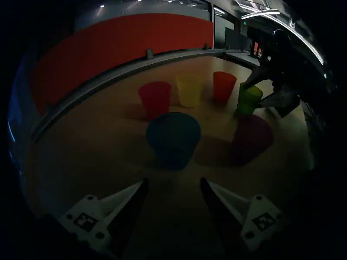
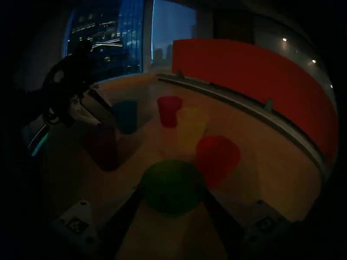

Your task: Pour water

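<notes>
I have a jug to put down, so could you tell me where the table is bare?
Bare tabletop runs from the red cup and blue cup out to the rail, and between the blue cup and the left tongs. Around the yellow cup the cups stand close: crowded.

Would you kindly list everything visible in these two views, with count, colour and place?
red cup: one, red, back row's left end in the left gripper view
yellow cup: one, yellow, beside the red cup
orange-red cup: one, orange-red, beside the yellow cup
green cup: one, green, back row's right end
blue cup: one, blue, front row
purple cup: one, dark purple, beside the blue cup
table: one, light wood, under the cups
partition panel: one, red, along the table's far edge
window: one, dusk blue, beyond the table
left gripper: one, white fingers, open, empty
right gripper: one, fingers flanking the green cup; contact unclear
</notes>
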